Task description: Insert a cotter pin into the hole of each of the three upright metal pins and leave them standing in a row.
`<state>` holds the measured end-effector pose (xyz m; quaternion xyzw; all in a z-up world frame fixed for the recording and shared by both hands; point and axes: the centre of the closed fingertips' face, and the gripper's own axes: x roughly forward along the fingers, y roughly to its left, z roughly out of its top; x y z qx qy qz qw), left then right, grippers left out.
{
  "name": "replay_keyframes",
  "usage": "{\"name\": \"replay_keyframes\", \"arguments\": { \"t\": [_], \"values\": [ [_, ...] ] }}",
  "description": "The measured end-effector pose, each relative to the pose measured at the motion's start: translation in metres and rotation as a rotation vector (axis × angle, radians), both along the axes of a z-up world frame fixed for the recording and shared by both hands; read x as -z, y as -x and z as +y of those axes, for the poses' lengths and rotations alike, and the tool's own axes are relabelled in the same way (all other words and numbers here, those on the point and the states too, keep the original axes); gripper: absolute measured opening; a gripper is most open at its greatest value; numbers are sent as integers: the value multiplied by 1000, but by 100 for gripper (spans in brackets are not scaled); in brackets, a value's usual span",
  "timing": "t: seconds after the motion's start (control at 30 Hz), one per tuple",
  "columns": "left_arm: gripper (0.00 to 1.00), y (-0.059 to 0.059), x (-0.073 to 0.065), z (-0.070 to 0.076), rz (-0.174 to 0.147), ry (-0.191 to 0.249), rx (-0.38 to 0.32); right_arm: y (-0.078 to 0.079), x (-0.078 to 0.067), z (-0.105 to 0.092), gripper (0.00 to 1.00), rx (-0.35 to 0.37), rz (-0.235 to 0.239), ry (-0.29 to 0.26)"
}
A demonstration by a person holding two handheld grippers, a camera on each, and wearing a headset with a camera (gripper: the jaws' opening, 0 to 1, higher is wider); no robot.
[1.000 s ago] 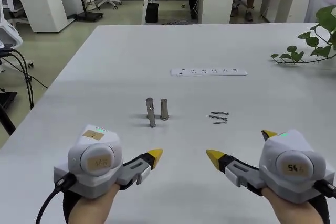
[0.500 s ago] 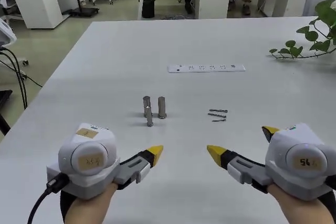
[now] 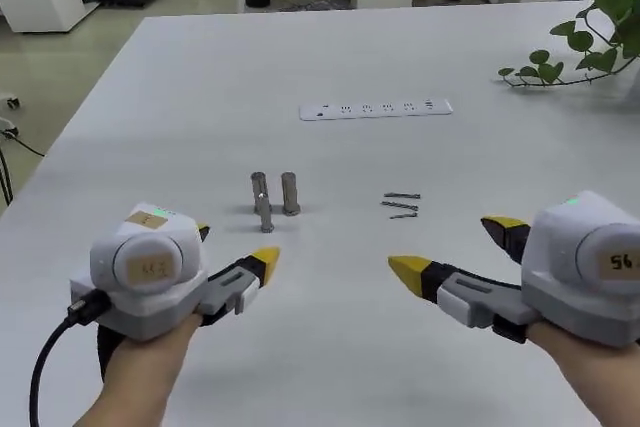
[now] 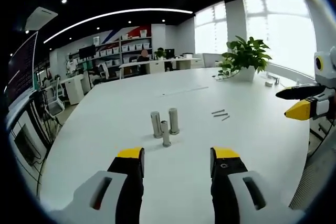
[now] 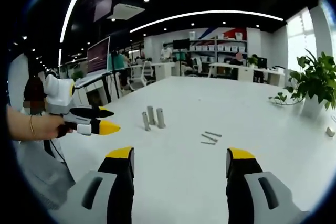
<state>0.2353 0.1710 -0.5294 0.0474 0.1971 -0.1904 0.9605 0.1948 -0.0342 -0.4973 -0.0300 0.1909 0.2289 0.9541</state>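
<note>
With left gripper [image 3: 235, 245] and right gripper [image 3: 452, 247] both spread apart and empty, a careless reach could topple the 3 tightly clustered metal pins [image 3: 272, 197] standing well inside the table [image 3: 450, 57] edges.

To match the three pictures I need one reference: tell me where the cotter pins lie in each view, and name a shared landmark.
Head view: cotter pins just right of centre.
Left gripper view: right of centre, above the right-hand jaw.
Right gripper view: near centre, above the gap between the jaws.
Landmark: the three upright metal pins, left of the cotter pins in every view.
</note>
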Motion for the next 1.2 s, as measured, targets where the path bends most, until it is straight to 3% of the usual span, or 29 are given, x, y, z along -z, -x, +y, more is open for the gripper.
{"name": "replay_keyframes", "arguments": {
  "t": [0.07, 0.37, 0.7, 0.97, 1.2],
  "values": [
    [44, -7, 3, -1, 10, 29, 8, -1, 2, 0, 67, 0, 14, -2],
    [34, -42, 11, 1, -9, -1, 54, -7, -2, 5, 65, -15, 37, -9],
    [27, -66, 31, -11, 13, -30, 108, -13, 8, 10, 63, -42, 69, -11],
    [25, -86, 34, -20, 11, -25, 124, -18, 18, 6, 62, -42, 85, 14],
    [18, -96, 43, -31, 24, -29, 153, -22, 25, 1, 61, -31, 97, 8]
  ]
}}
